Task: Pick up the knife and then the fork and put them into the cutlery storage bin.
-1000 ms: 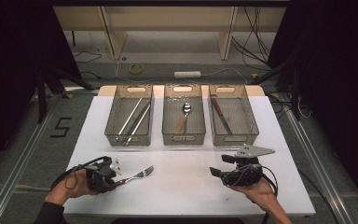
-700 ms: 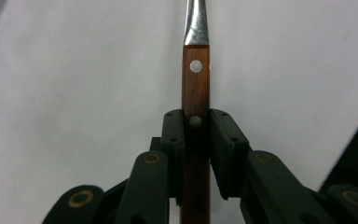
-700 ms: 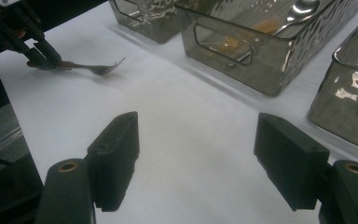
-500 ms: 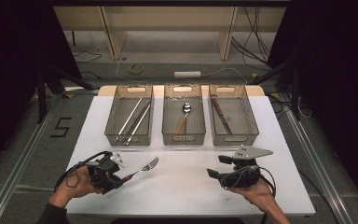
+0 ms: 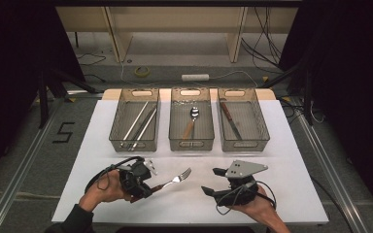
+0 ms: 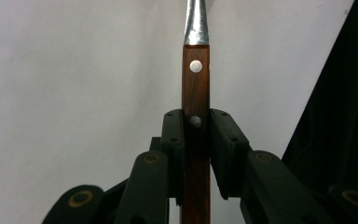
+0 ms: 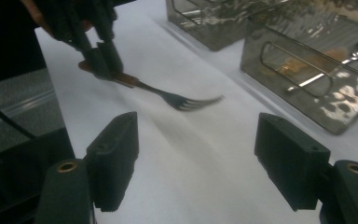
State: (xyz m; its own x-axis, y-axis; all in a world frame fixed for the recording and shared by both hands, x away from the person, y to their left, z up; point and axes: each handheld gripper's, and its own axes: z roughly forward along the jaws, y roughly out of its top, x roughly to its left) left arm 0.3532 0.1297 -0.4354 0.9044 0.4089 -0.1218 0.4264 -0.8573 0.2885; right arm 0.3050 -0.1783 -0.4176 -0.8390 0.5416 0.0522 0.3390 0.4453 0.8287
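Note:
A fork [image 5: 176,179] with a wooden handle and metal tines hangs just above the white table, tines pointing right and away. My left gripper [image 5: 150,188] is shut on its handle; in the left gripper view the pads [image 6: 173,135] press both sides of the brown riveted handle [image 6: 196,88]. My right gripper [image 5: 211,180] stands open to the right of the fork, jaws pointing left toward it with nothing between them. The right gripper view has its wide jaws [image 7: 203,158] in front, with the fork [image 7: 182,100] and the left gripper [image 7: 100,58] beyond.
Three mesh trays stand in a row at the back of the table [image 5: 281,160]: the left tray [image 5: 135,144] holds long metal utensils, the middle tray [image 5: 191,144] a wooden-handled spoon [image 5: 192,119], the right tray [image 5: 245,143] a knife [image 5: 229,116]. Dark floor surrounds the table.
My left gripper has carried the fork to the right and slightly up. My right gripper has shifted a little to the left, toward the fork.

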